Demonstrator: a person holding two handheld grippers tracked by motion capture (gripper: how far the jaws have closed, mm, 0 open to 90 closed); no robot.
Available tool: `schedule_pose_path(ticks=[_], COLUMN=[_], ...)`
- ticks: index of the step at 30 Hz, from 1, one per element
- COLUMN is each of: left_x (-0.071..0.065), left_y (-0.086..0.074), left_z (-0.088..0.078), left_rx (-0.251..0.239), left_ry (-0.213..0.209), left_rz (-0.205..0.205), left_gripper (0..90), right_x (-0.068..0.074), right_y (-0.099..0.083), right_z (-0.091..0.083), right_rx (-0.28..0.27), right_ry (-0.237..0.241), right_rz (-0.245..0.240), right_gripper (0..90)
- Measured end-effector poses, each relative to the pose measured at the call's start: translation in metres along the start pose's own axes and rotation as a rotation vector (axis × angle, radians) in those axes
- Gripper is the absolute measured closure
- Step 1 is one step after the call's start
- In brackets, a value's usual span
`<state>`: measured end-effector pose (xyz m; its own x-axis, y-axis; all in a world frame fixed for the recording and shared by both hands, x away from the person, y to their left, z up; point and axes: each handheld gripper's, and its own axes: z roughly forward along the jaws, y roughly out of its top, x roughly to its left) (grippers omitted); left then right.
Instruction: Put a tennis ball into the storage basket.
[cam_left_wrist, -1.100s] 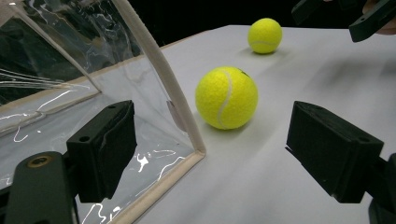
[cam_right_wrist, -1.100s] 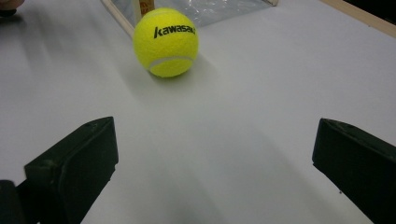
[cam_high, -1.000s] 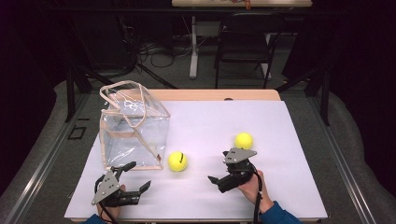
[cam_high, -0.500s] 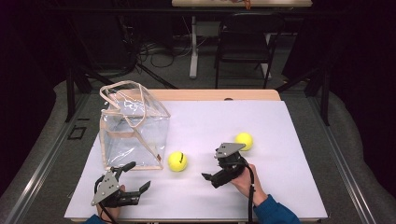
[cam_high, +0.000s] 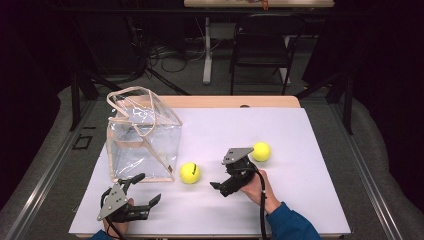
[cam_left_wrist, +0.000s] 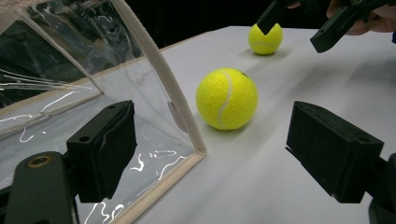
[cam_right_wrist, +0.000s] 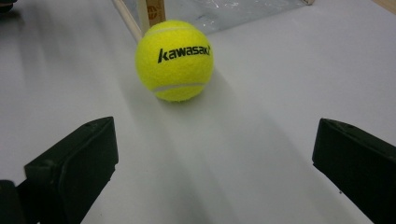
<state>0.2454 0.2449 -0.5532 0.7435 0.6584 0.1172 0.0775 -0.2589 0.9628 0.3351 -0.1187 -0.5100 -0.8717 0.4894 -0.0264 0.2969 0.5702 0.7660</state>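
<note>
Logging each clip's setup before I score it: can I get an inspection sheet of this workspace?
Surface: white table top, wooden strip at far edge.
Job's things: near tennis ball beside clear bag; far tennis ball behind the right hand-held gripper.
Clutter: nothing seen.
Grippers: left hand-held gripper open, empty; right hand-held gripper open, aimed at near ball.
Cables: one trails from right gripper along the sleeve; floor cables beyond.
Surroundings: black chair, dark room.

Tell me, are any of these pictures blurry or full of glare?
High view: sharp on the table, dark beyond it. Left gripper view: white glare streaks on the clear bag; the near ball is crisp, the far ball softer. Right gripper view: the ball's lettering reads clearly, its soft shadow falls toward the camera, and the close jaws look slightly blurred.
</note>
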Motion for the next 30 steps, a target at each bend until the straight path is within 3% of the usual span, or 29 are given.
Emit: schedule_pose_path(ticks=[30], left_x=[0.0], left_y=[0.0], left_z=[-0.001], left_rx=[-0.001], left_ry=[0.001], left_rz=[0.0], left_gripper=[15.7], right_x=[0.008], right_y=[0.032], right_z=[0.038], right_rx=[0.055], right_ry=[0.05], right_rz=[-0.064], right_gripper=[0.0])
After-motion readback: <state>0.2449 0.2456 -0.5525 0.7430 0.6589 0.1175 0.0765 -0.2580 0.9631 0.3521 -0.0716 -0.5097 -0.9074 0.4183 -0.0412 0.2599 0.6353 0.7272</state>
